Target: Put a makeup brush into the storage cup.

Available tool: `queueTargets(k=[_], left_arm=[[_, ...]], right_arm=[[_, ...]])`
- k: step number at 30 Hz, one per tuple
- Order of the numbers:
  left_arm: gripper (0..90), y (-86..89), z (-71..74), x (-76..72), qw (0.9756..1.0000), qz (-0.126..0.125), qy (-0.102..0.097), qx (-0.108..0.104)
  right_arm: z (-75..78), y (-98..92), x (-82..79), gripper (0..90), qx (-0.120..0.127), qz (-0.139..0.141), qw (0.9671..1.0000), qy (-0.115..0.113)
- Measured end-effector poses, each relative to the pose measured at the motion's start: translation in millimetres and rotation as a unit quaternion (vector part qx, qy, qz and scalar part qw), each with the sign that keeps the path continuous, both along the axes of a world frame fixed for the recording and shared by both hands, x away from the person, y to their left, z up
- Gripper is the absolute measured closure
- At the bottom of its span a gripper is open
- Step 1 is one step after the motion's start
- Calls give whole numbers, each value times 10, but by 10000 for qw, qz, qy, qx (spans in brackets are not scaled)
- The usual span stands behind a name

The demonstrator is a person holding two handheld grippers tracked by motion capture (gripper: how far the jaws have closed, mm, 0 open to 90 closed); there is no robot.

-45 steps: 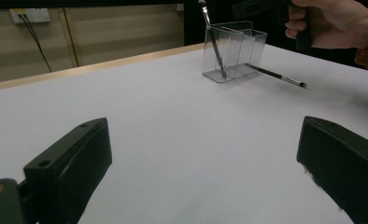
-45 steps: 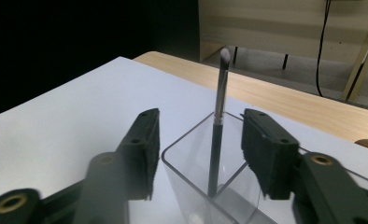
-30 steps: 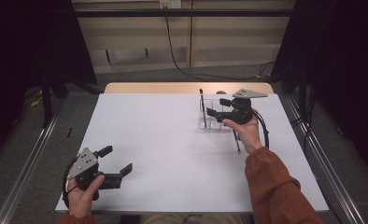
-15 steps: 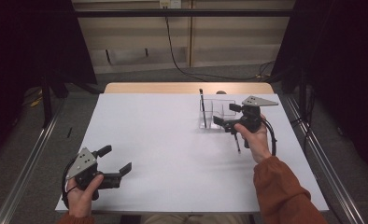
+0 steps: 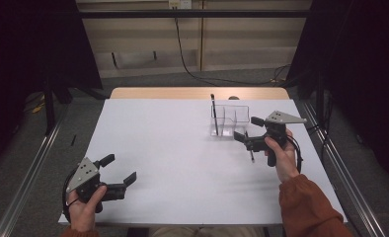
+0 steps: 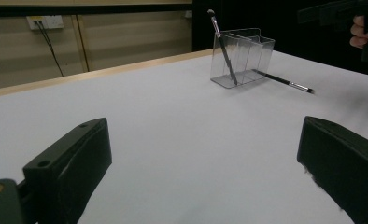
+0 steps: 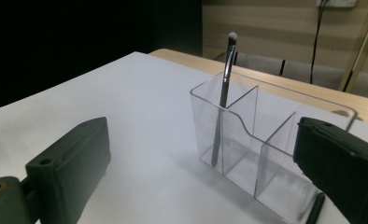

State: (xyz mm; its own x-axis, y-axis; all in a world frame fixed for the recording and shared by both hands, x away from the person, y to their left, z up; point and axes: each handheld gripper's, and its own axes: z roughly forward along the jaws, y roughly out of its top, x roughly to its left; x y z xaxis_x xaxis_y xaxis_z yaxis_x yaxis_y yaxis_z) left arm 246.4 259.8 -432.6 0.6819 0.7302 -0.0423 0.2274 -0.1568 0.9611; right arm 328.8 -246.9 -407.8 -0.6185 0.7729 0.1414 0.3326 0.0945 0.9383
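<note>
Clear plastic organizer (image 5: 230,120) upper right of high view, brush (image 5: 214,113) standing inside; right gripper (image 5: 245,131) beside it, jaws just opened, nothing between; second brush (image 5: 251,152) flat on table underneath; left gripper (image 5: 119,169) lower left, jaws apart, empty.

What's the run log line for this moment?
right gripper: open, empty | brush: upright in organizer end compartment | second brush: on table | left gripper: open

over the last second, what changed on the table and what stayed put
The right gripper drew back from the clear organizer toward the table's right side, its jaws having just been opening, with nothing between them. One brush stands in the organizer's end compartment, another brush lies on the table beside it. The left gripper stayed put, open.
</note>
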Motion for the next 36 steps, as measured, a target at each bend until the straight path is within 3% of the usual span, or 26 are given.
queueTargets(k=[15, 19, 22, 36], left_arm=[[31, 45, 9, -18, 10000, 7, -36, -53], [34, 45, 6, -22, 10000, 39, -18, -49], [34, 43, 7, -32, 10000, -8, -32, -30], [34, 46, -1, -56, 10000, -9, -12, -31]], right_arm=[[-75, -123, -430, 30, -156, -65, 9998, -40], [-87, -166, -544, 29, -49, -130, 9999, -52], [-137, -174, -625, 28, -152, -134, 9998, -31], [-223, -400, -903, 27, -129, -392, 9991, 31]])
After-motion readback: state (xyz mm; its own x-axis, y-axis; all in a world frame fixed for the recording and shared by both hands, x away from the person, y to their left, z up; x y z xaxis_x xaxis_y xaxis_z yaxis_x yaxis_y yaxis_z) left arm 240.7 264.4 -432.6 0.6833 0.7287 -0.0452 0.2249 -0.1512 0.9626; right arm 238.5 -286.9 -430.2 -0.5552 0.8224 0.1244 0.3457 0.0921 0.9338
